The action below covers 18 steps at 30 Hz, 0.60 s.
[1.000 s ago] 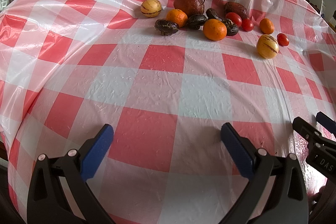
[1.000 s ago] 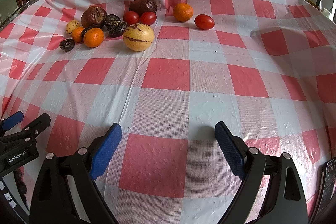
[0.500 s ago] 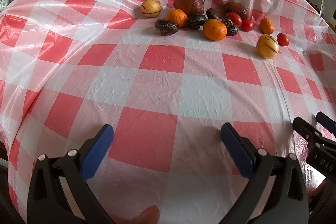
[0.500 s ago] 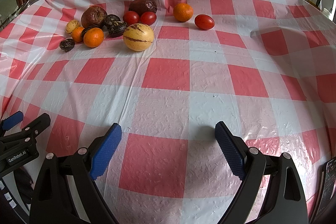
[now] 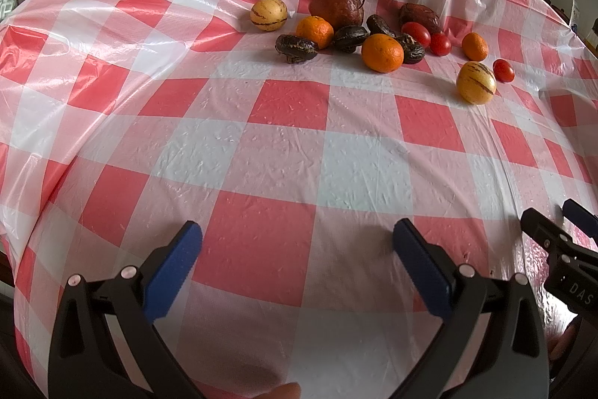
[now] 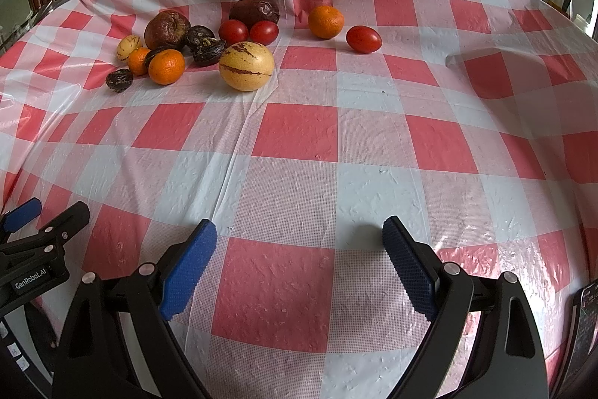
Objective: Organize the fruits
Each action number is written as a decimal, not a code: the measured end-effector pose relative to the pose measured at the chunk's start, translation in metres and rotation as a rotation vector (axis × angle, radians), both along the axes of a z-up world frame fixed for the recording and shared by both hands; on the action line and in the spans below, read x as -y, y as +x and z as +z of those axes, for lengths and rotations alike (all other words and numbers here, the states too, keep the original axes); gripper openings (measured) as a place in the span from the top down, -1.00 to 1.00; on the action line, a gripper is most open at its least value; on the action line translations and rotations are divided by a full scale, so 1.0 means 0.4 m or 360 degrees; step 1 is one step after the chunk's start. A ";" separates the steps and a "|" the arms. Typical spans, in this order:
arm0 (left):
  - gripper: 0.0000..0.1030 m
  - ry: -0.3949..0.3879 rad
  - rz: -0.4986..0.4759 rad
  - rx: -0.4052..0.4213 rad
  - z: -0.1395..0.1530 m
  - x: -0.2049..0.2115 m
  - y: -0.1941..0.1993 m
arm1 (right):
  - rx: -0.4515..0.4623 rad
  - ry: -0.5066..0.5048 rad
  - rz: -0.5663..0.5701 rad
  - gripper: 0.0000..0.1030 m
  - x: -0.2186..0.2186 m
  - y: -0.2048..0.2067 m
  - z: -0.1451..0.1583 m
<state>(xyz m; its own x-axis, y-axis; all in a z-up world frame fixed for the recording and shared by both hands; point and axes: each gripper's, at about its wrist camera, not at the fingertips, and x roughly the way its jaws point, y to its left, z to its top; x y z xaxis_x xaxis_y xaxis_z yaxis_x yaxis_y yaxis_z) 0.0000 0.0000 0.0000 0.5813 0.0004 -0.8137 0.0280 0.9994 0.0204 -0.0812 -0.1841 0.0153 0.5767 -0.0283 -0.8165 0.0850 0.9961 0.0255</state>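
— where do the fruits [image 6: 209, 40] lie?
— clustered near the far edge of the checked tablecloth [image 6: 299, 137].
— and the grippers?
— left gripper [image 5: 297, 242] and right gripper [image 6: 299, 238] gape empty over bare cloth by the near edge.

Left gripper [image 5: 297, 258] held low and level, jaws spread wide, nothing between the blue pads [image 5: 173, 270]. Right gripper [image 6: 299, 255] posed the same, jaws wide apart and empty, blue pads [image 6: 188, 272] angled outward. Set side by side, each visible at the edge of the other's view. Fingertip [image 5: 286, 391] glimpsed at the bottom edge under the left one.
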 end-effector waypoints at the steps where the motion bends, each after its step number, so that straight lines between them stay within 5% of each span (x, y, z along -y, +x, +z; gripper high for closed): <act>1: -0.97 0.0000 0.0000 0.0000 0.000 0.000 0.000 | 0.0000 0.0000 0.0000 -0.70 0.000 0.000 0.000; 18: -0.97 -0.0003 -0.0010 -0.0014 0.003 0.000 0.004 | 0.0000 0.0000 0.0000 -0.70 0.000 0.000 0.000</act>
